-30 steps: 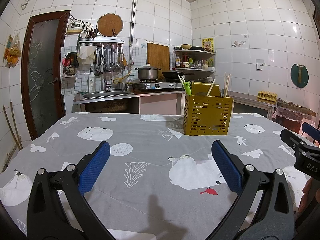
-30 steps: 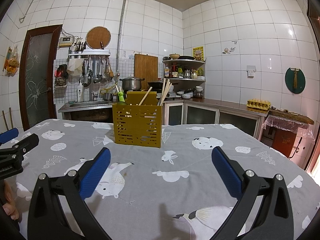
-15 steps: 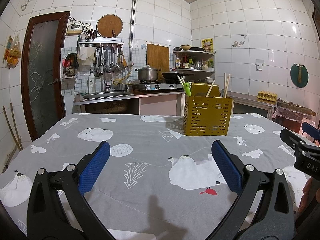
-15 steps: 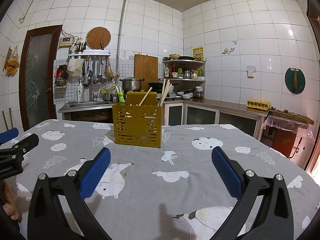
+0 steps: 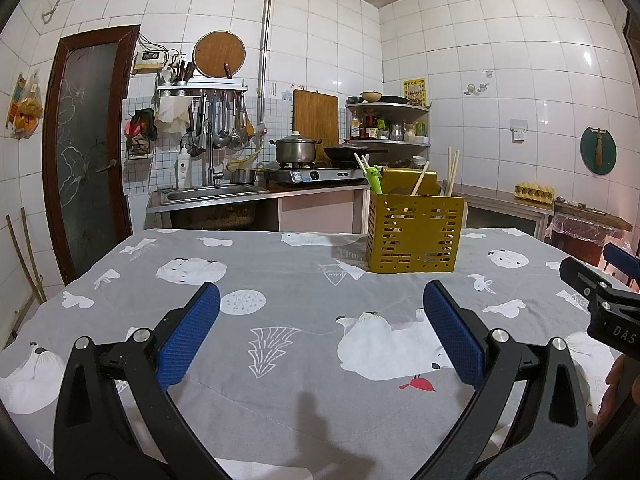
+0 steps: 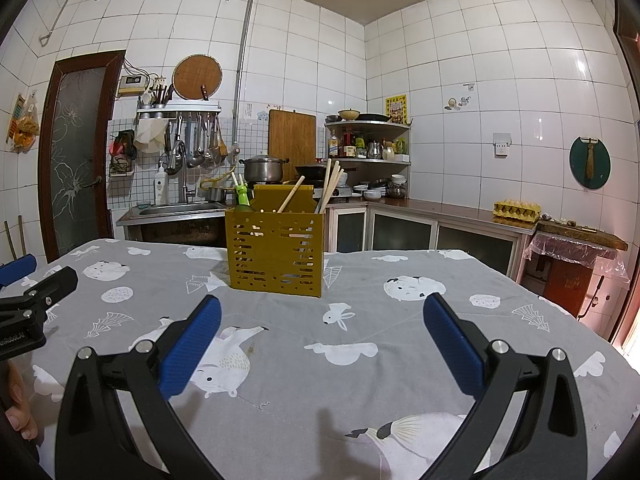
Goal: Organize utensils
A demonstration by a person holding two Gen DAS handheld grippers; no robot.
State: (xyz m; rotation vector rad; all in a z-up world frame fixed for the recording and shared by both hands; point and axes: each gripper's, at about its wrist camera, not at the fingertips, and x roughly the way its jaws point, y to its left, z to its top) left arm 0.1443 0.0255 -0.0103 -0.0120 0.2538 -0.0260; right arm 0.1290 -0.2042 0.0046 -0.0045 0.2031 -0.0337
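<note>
Both tools idle over the table, grey animal-print cloth. Left tool: jaws spread wide, nothing between the blue pads. Right tool: same, wide open, empty.

Task item: yellow perforated utensil caddy, upright on the cloth toward the far side of the table, well ahead of both tools. From the left wrist view it sits ahead and right of centre; from the right wrist view, ahead and slightly left. Contents: wooden chopsticks leaning out the top, a green-handled utensil at its left corner. Can't tell how the inside is divided. No loose utensils visible on the cloth.

Handling, my read:
- Chopsticks: light, stiff, thin, smooth wood, so likely to roll or pivot in the pads. Pinch the exposed upper shaft, across the width, and pull along the stick's axis.
- Green piece: looks plastic and light; grip the handle just above the rim.
- Caddy: looks light, may tip or slide on cloth if a stick drags sideways. The other tool could steady a wall.
</note>
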